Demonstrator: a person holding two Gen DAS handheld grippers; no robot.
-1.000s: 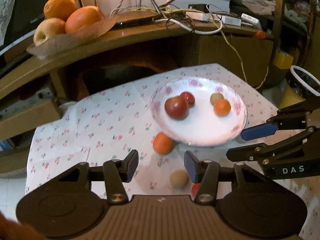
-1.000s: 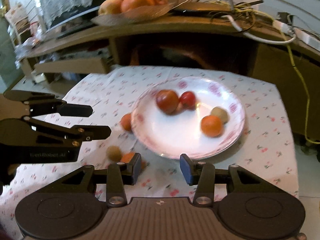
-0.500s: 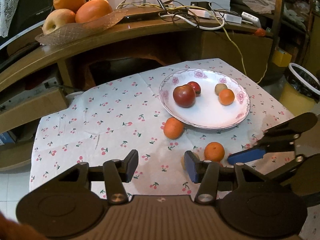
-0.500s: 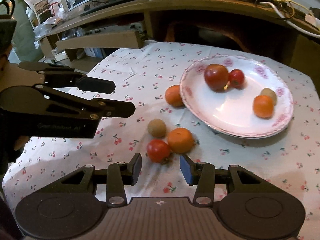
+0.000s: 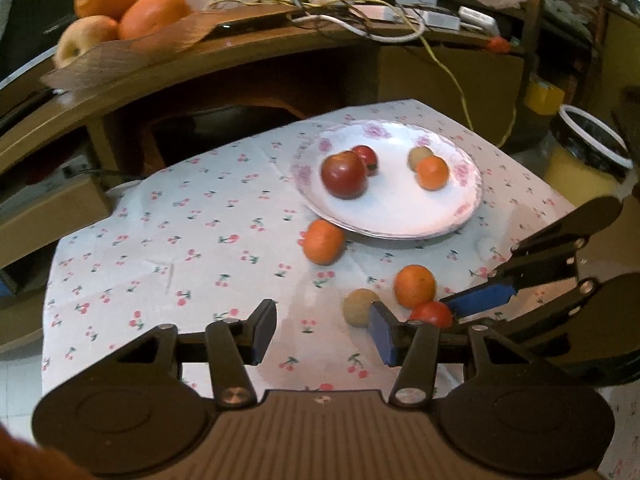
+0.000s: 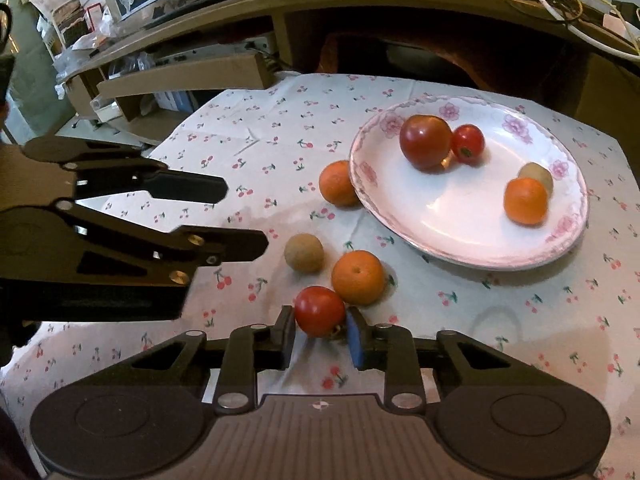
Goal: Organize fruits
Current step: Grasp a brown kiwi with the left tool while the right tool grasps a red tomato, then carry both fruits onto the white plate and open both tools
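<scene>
Nearest, right gripper [image 6: 320,338] low over the cloth, fingers partly open and flanking a small red tomato [image 6: 319,311], pads close to its sides but not visibly clamped. Probably light, smooth and soft-skinned; best taken across the widest part with gentle pressure, since a hard squeeze could split it and a glancing one could send it rolling. Just beyond, touching or nearly so, one loose orange [image 6: 358,277]; beside it one round tan fruit [image 6: 303,252]; farther on, a second orange [image 6: 338,182] against the plate [image 6: 472,258]. Four fruits on the cloth, then. On the plate: one large red fruit [image 6: 425,141], one small tomato [image 6: 467,144], one orange [image 6: 525,201], one tan fruit [image 6: 538,174]. Four again. Left gripper [image 5: 322,334] wide open, empty, hovering above the flowered tablecloth [image 5: 168,240]. Farthest, a shelf dish [image 5: 96,60] with three larger fruits.
</scene>
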